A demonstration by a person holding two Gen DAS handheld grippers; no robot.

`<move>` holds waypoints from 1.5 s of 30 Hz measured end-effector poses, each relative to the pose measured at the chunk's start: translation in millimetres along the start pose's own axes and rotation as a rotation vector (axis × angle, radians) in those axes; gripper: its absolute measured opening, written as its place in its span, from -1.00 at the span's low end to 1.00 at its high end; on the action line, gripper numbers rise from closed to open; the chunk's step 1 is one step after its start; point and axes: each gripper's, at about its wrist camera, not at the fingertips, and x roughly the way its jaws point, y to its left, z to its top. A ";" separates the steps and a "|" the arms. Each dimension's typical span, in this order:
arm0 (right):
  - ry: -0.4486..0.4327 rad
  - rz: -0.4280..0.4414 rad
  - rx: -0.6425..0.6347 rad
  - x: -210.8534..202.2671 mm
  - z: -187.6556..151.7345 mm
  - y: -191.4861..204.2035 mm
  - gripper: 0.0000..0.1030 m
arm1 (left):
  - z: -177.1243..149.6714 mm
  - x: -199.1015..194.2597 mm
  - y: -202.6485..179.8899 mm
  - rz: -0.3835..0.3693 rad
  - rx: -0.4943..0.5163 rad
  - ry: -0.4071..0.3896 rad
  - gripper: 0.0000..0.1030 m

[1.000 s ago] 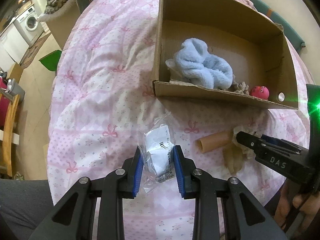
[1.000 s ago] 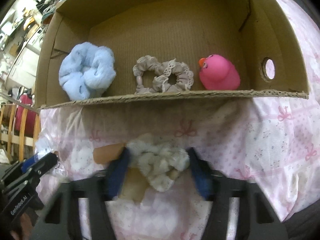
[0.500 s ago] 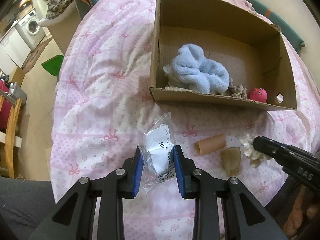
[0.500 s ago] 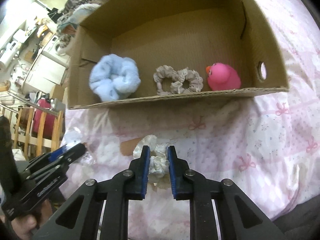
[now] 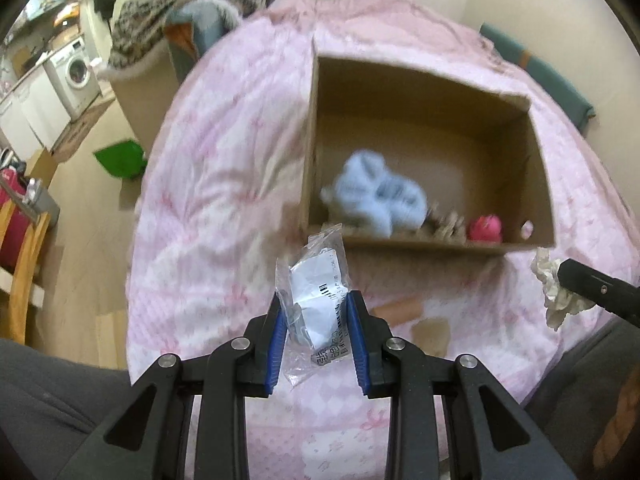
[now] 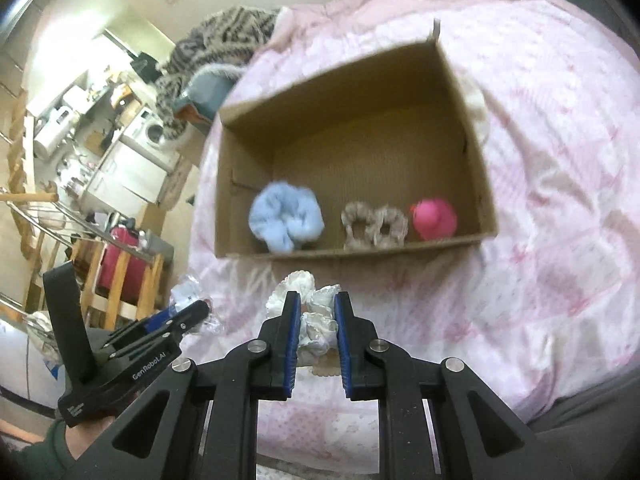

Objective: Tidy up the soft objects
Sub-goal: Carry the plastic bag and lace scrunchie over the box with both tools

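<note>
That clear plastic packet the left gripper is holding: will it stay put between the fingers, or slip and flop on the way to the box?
The plastic packet looks floppy: its top stands crumpled above the left gripper and its bottom corner hangs loose. The glossy film could be slippery against the blue fingers, though they pinch its folded middle. It seems light, so a slow move toward the cardboard box probably holds.

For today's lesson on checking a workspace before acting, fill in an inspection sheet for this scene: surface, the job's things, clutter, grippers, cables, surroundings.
Surface: pink bedspread with bow print, rumpled.
Job's things: cardboard box holding a blue scrunchie, beige scrunchies and a pink duck; cream scrunchie and plastic packet both lifted.
Clutter: tan tube and a beige piece lying on the bedspread.
Grippers: left gripper shut on the packet; right gripper shut on the cream scrunchie.
Cables: nothing seen.
Surroundings: washing machine, striped blanket, wooden chair.
</note>
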 end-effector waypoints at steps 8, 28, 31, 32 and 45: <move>-0.090 -0.040 -0.065 -29.3 31.1 -3.1 -0.64 | 42.9 -21.7 -27.1 -0.102 0.052 -0.102 -0.49; -0.064 -0.096 -0.005 34.5 75.8 -39.9 -0.63 | 97.6 47.3 -75.4 -0.080 0.131 -0.054 -0.49; -0.061 -0.103 0.003 36.4 75.1 -42.0 -0.63 | 96.7 58.6 -79.4 -0.078 0.133 -0.031 -0.49; -0.060 -0.107 0.003 36.9 75.7 -42.6 -0.63 | 97.1 62.1 -81.2 -0.074 0.134 -0.027 -0.49; -0.017 -0.136 0.017 49.1 80.7 -48.0 -0.63 | 100.6 82.0 -88.6 -0.073 0.118 0.006 -0.48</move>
